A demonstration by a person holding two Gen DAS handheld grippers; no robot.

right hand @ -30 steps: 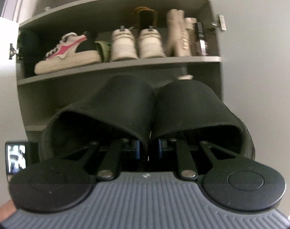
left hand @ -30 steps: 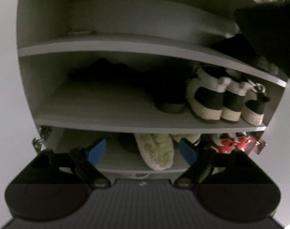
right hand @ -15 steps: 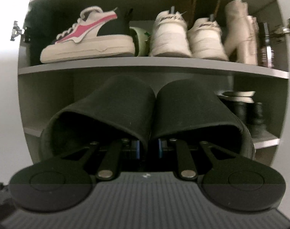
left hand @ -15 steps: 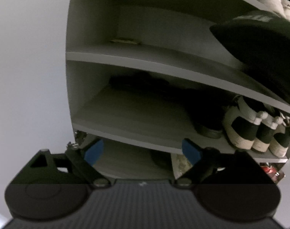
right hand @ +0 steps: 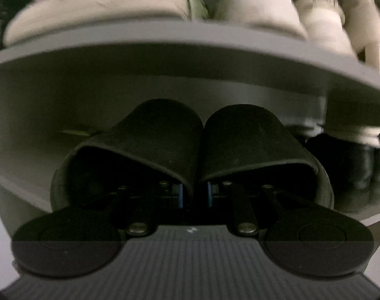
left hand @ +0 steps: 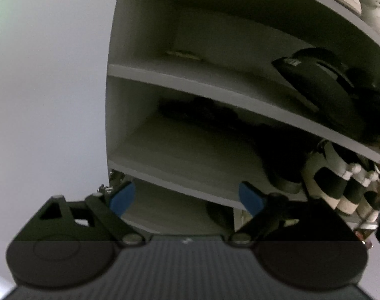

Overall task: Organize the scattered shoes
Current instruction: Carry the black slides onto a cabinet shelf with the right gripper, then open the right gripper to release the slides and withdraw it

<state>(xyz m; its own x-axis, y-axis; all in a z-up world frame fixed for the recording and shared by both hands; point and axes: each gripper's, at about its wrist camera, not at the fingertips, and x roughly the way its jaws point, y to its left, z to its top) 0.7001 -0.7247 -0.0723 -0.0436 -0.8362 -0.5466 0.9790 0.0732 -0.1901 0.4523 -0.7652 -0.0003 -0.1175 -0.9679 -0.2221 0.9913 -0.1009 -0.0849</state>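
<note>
- Right claw [right hand: 194,195] is pinching a pair of black slippers [right hand: 164,135] together by their inner walls, level inside the shoe cabinet's [left hand: 114,115] shelf bay.
- Left claw [left hand: 187,197], spread and holding nothing, is tilting down beside lower shelves; sneakers [left hand: 340,182] are lining the right.

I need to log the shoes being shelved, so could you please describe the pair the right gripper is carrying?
In the grey shoe cabinet, under the shelf of pale sneakers, the right gripper pinches two plain black rubber slides together. They alone are strapless and matte black.

No text, label or brand can be read anywhere.
</note>
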